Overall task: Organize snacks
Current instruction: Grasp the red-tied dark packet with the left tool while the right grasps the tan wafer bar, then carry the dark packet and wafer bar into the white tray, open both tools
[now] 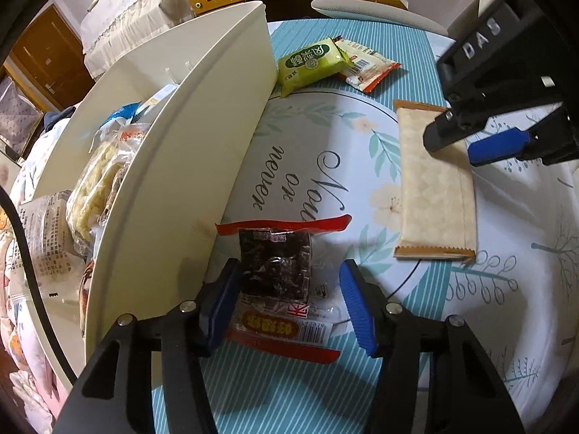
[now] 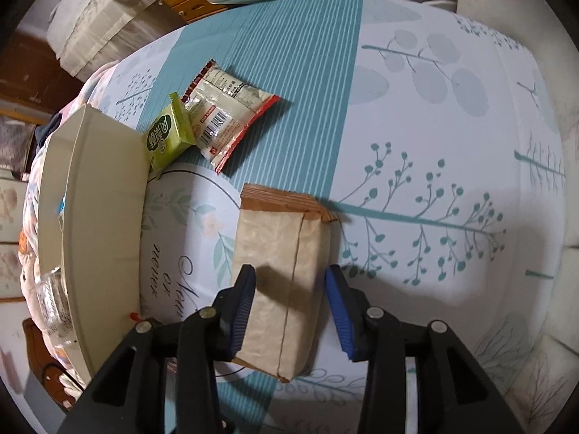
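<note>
Your left gripper (image 1: 289, 303) points steeply down, its two blue-padded fingers (image 1: 356, 311) spread either side of a dark snack packet (image 1: 277, 271); the left pad touches the wrapper's edge, the right pad stands clear of it. Your right gripper (image 2: 289, 311) also points steeply down, astride a tan packet (image 2: 286, 289): the left pad meets its side, the right pad sits just beside the other side with a sliver of gap. Neither packet is lifted.
</note>
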{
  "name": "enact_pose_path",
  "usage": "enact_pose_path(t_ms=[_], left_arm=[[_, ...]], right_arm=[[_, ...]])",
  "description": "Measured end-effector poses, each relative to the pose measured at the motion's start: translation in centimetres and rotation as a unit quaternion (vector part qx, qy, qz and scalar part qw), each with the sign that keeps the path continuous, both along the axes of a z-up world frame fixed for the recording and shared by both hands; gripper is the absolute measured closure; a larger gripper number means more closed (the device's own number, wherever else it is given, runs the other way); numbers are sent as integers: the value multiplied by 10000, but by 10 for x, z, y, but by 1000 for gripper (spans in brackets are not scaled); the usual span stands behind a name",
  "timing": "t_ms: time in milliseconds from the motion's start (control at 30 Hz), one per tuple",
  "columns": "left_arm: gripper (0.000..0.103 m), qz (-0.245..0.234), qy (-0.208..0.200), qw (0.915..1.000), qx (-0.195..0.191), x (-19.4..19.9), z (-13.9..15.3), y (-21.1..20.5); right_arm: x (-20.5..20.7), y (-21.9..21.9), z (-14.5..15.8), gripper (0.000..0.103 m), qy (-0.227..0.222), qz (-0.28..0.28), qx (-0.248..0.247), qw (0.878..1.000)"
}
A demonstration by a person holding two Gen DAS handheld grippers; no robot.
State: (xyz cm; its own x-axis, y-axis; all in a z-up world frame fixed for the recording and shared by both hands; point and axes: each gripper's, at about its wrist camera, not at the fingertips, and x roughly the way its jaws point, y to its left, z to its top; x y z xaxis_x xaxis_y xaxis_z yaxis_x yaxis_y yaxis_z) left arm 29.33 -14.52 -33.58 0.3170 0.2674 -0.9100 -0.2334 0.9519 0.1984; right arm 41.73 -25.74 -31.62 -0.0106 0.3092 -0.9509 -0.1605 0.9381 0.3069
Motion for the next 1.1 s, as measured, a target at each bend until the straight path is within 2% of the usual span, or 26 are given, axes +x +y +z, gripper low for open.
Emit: enact_pose_path(t_ms=[200, 267, 367, 467, 667, 767, 1100], left_arm=[[56, -225, 171, 9996, 10, -6, 1, -3], [59, -257, 185, 9995, -45, -8, 3, 0], [61, -272, 209, 9992, -187, -11, 6, 3], [62, -254, 255, 9989, -284, -12, 6, 5], [63, -282, 288, 9978, -527, -17, 11, 11], [63, -330, 300, 9966, -691, -24, 13, 15], [64, -396, 634, 9918, -1038, -47, 16, 21]], right_arm=[[-3, 13, -1, 53, 109, 157, -273, 9994], [-3, 18, -2, 51, 154, 147, -405, 9990], [-5, 29, -4, 39, 214, 168, -565, 9980], [-5, 43, -6, 37, 232, 260, -811, 9961], [-7, 74, -10, 36, 154, 518, -1287, 9902], [-13, 83, -11, 43, 78, 608, -1447, 9876], [-34, 66, -17, 45, 411, 515, -1211, 9905]])
